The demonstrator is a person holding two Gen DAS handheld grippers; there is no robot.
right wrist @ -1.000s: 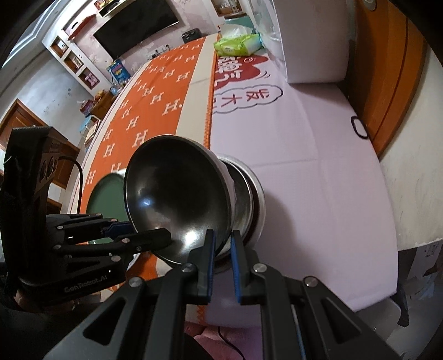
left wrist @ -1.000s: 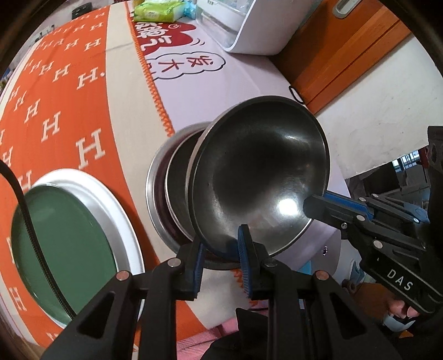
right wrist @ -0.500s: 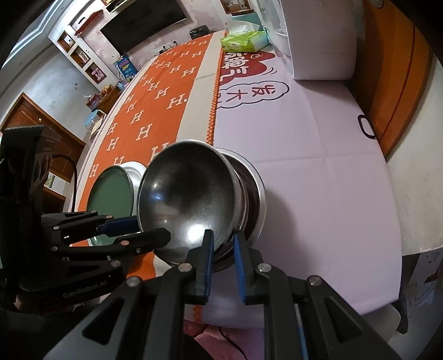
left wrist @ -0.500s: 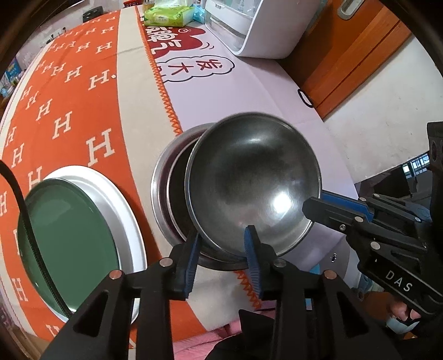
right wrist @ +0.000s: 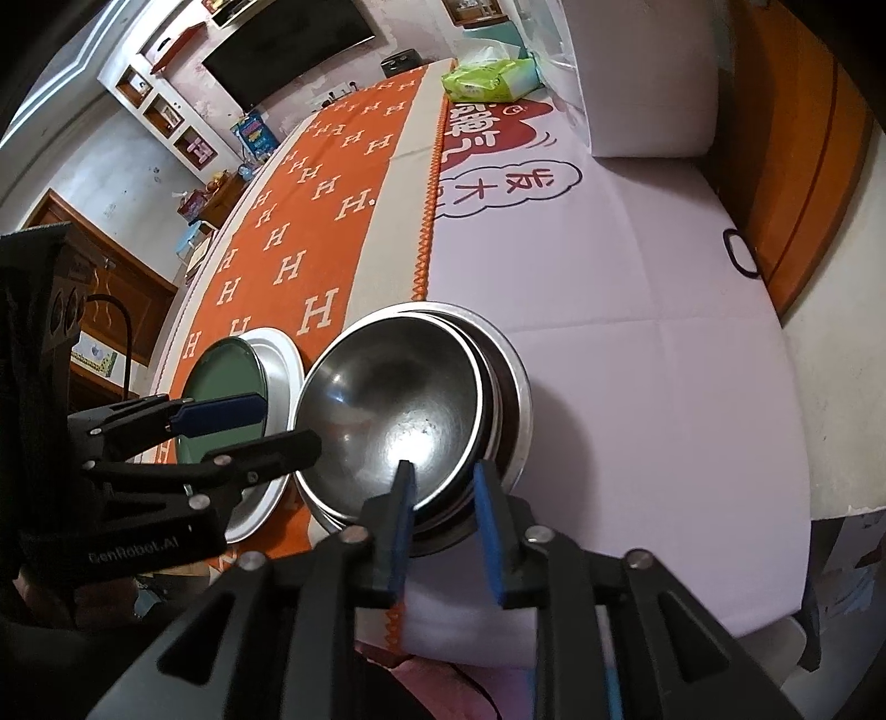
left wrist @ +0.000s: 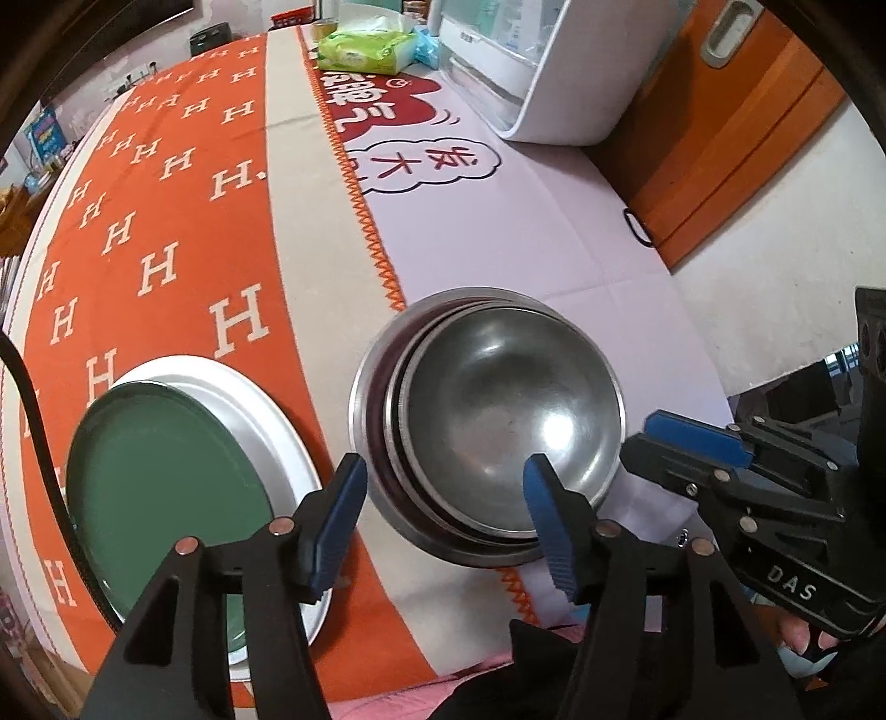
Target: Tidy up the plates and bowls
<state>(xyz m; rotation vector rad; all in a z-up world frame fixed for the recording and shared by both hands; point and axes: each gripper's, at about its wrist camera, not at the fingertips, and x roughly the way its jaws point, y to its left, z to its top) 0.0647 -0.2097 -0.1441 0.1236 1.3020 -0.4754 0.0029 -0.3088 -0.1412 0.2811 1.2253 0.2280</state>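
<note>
Since the earlier frame the round stainless-steel bowl has dropped from its tilted, gripped position and is now sitting nested in the stack of metal bowls on the worktop. Both sets of jaws, then clamped on its rim, have let go.

The nested bowl is resting near the front edge of the worktop, straddling the zigzag orange seam where the orange cloth with white H letters is meeting the pale lilac cloth.

The left gripper is hovering over the near rim of the stack. Its jaws are opening and standing fairly wide; the bowl rim is lying between the blue pads without being pressed.

The right gripper is hovering at the opposite side of the rim. Its jaws are opening but standing narrow, with the rim between the pads and not clamped.

Just beside the stack, the round dark-green plate is lying on a round silver metal tray.

At the far end of the worktop, a green packet of wipes is lying beside a white box-shaped appliance.
</note>
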